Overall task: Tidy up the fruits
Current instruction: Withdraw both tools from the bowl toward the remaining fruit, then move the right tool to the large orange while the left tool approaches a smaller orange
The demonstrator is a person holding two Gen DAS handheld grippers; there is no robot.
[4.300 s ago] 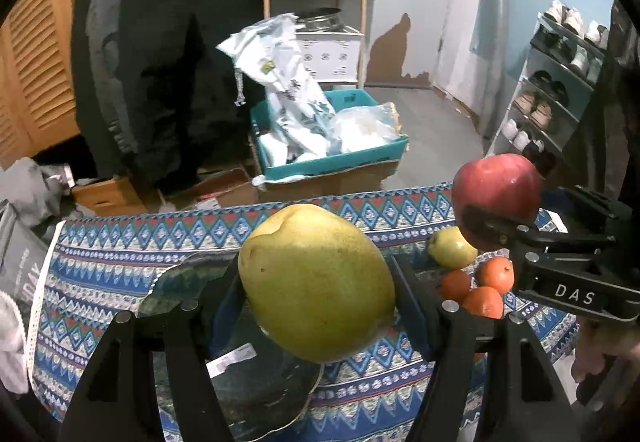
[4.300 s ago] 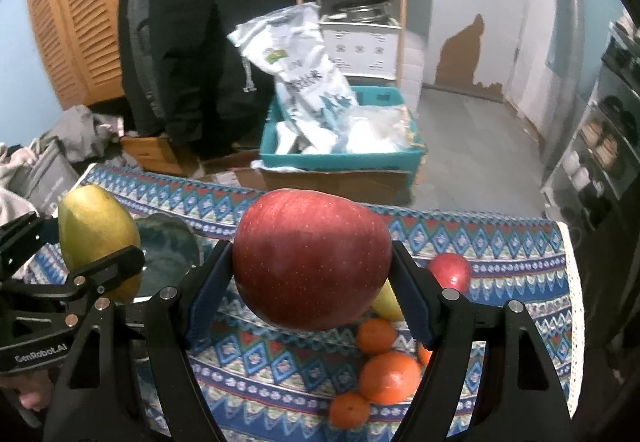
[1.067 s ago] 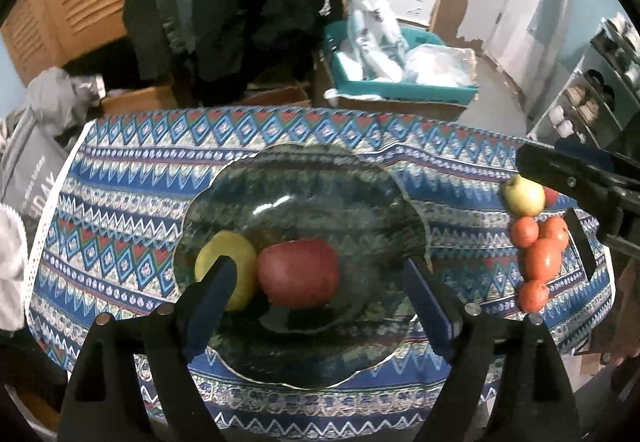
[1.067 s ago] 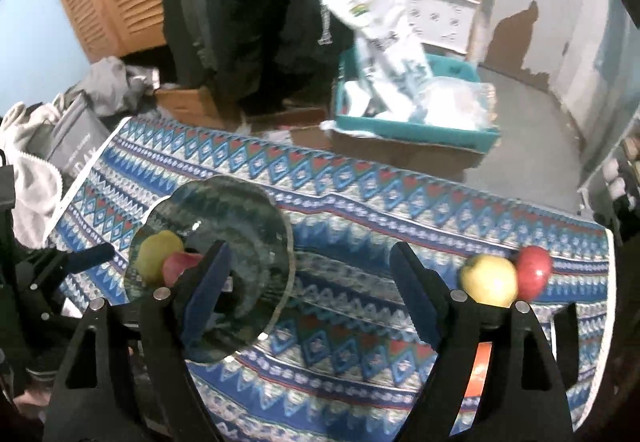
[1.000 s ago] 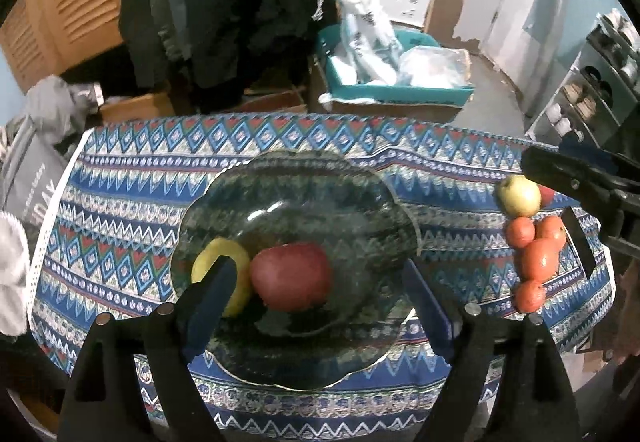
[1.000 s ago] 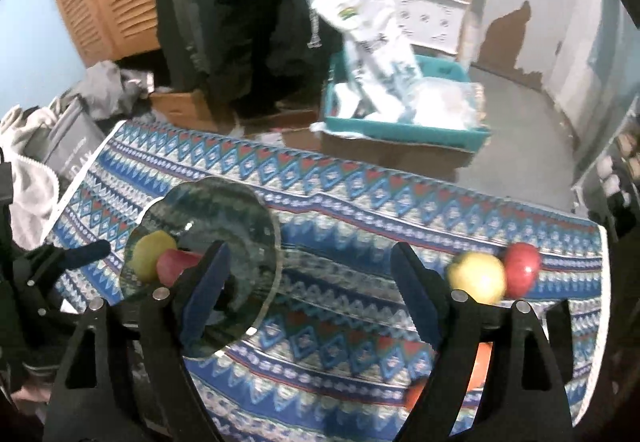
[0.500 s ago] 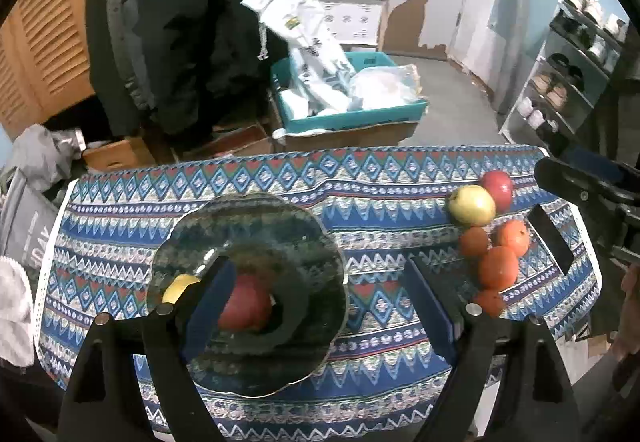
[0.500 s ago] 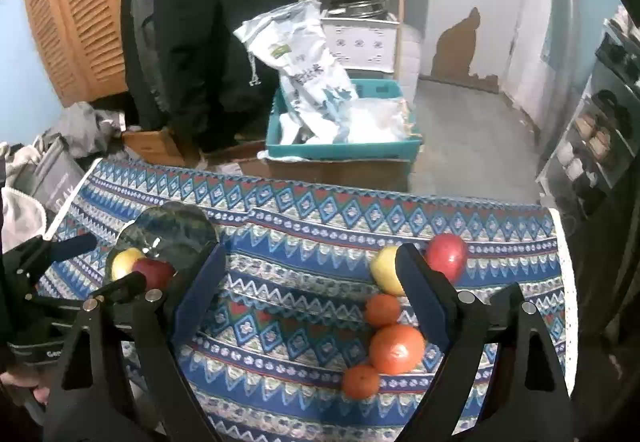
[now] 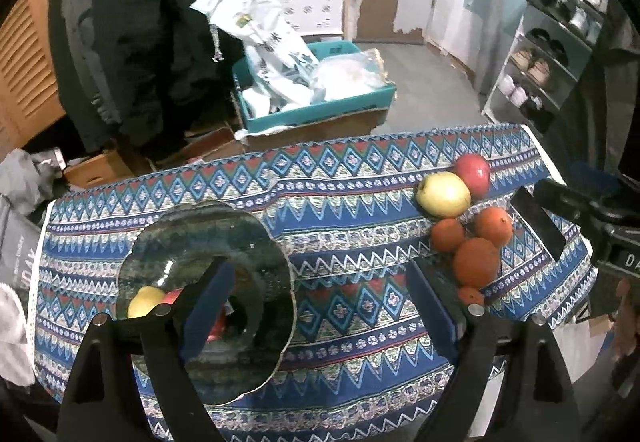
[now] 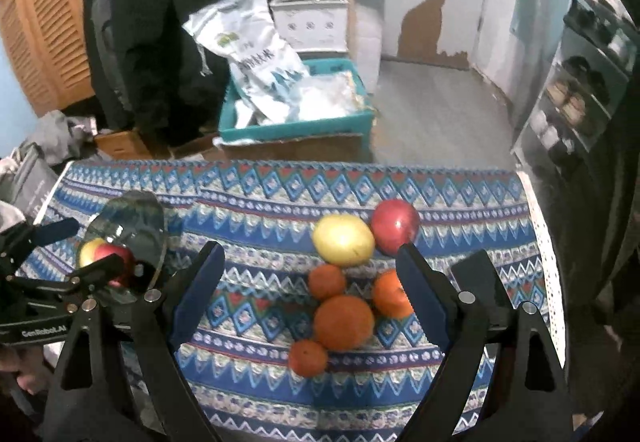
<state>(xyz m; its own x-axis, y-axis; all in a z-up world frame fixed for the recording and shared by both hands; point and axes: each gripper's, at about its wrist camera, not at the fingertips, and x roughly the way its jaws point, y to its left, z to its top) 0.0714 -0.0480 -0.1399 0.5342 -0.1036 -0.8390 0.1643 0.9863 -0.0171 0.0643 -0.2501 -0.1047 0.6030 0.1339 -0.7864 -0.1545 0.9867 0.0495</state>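
A dark glass plate on the patterned tablecloth holds a yellow pear and a red apple, the apple partly hidden behind my left finger. My left gripper hovers open and empty, just right of the plate. To the right lie a yellow fruit, a red apple and several oranges in a loose cluster. My right gripper stands open and empty above that cluster, the oranges showing between its fingers. In the right wrist view the plate is far left.
Beyond the table's far edge stand a teal crate of white bags on a cardboard box, dark hanging coats and a wooden shelf. A shoe rack stands at right. Clothes lie on the floor at left.
The pear and apple I held seconds ago now lie in the plate. Over the last second both grippers swung right, away from the plate; the loose fruit came under the right gripper.
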